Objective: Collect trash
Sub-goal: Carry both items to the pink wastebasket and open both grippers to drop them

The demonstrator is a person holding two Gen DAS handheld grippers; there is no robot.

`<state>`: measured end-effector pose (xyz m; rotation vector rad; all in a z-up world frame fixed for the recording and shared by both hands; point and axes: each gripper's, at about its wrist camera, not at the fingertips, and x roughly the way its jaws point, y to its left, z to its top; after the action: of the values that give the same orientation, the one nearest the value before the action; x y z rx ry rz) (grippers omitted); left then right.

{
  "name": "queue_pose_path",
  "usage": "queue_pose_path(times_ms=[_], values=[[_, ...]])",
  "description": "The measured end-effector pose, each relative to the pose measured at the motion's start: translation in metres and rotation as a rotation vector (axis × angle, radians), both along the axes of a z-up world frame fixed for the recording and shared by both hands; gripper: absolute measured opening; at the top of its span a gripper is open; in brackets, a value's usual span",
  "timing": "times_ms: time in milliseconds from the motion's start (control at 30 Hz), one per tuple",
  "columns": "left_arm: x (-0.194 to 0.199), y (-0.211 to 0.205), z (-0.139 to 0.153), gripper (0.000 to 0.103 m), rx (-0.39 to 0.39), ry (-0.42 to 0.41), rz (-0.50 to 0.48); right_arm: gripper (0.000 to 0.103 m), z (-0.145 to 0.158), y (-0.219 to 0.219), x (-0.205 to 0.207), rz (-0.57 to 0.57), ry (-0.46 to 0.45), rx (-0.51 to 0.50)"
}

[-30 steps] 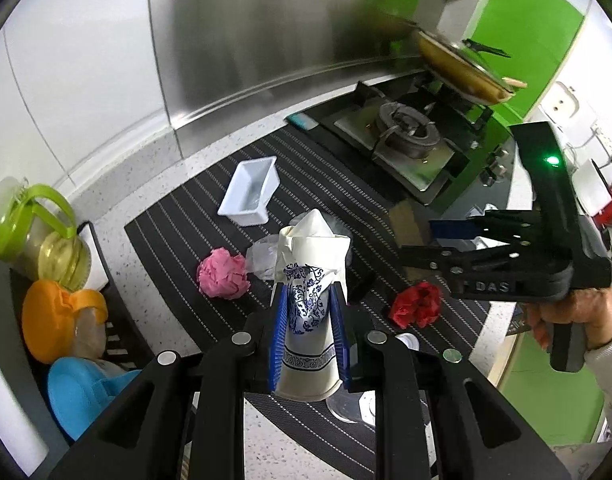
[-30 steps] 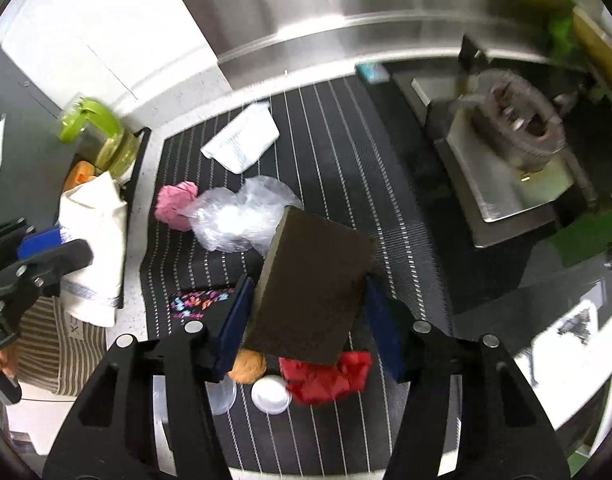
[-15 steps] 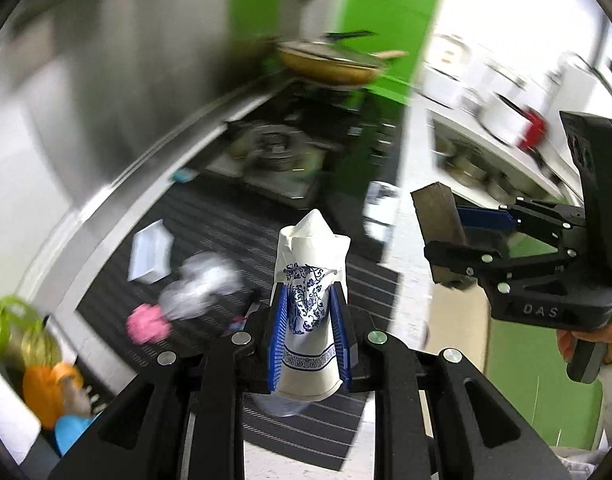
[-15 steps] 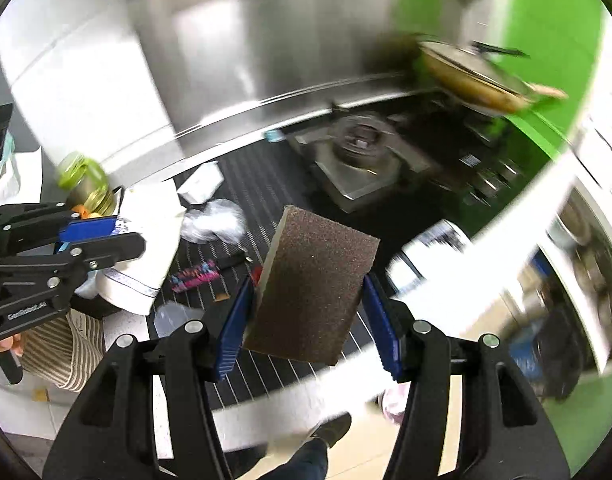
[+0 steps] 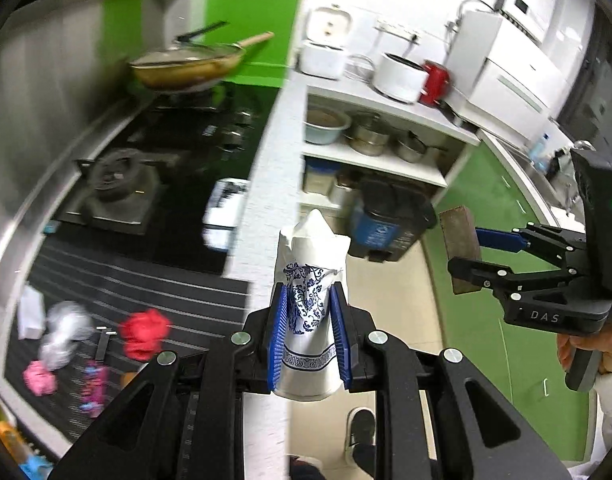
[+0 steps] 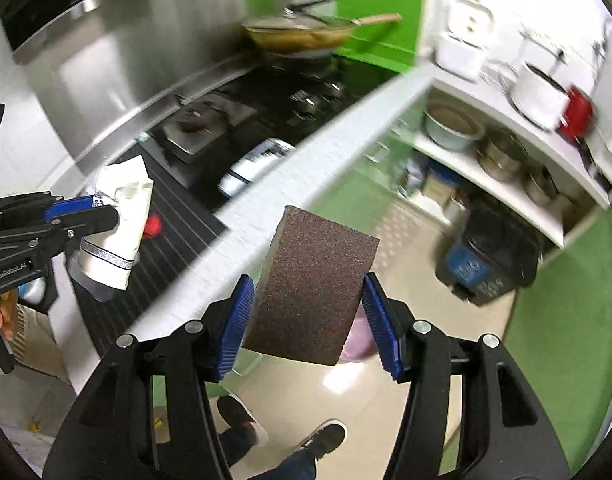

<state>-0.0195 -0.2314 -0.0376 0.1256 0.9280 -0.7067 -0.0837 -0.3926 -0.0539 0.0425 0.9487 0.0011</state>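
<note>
My left gripper (image 5: 309,334) is shut on a crushed white paper cup (image 5: 310,280) with blue pattern, held in the air past the counter's edge. My right gripper (image 6: 309,320) is shut on a brown sponge block (image 6: 311,286), also over the floor. The sponge (image 5: 459,248) and right gripper show at the right of the left wrist view. The cup (image 6: 116,224) and left gripper show at the left of the right wrist view. A black and blue trash bin (image 5: 389,222) stands on the floor ahead, also seen in the right wrist view (image 6: 485,256). Red crumpled paper (image 5: 144,332), a pink wad (image 5: 38,376) and clear plastic (image 5: 62,332) lie on the striped mat.
A gas stove (image 5: 118,188) and a lidded pan (image 5: 186,64) are on the counter at left. White shelves (image 5: 381,152) with pots and bowls stand behind the bin. The person's shoes (image 6: 282,432) are on the tiled floor below. A pink bucket (image 6: 359,340) sits below the sponge.
Both grippers have swung right, away from the mat and out over the floor, still holding the cup and sponge. The bin and shelves have come into view.
</note>
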Motion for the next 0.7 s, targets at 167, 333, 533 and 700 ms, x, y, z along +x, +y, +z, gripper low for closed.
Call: queue_pose_path(times_ms=[167, 333, 533, 700], values=[[-0.004, -0.054, -0.034, 0.022, 0.02, 0.023, -0.027, 0.056, -0.038, -0.048, -0.005, -0.009, 0.043, 0.033], [0.001, -0.104, -0.084, 0.022, 0.048, 0.06, -0.034, 0.056, -0.084, -0.093, 0.001, -0.013, 0.093, 0.059], [0.025, -0.151, -0.166, 0.022, 0.073, 0.116, -0.045, 0.056, -0.167, -0.138, 0.023, -0.026, 0.163, 0.1], [0.046, -0.177, -0.233, 0.022, 0.108, 0.169, -0.052, 0.056, -0.249, -0.16, 0.047, -0.009, 0.234, 0.107]])
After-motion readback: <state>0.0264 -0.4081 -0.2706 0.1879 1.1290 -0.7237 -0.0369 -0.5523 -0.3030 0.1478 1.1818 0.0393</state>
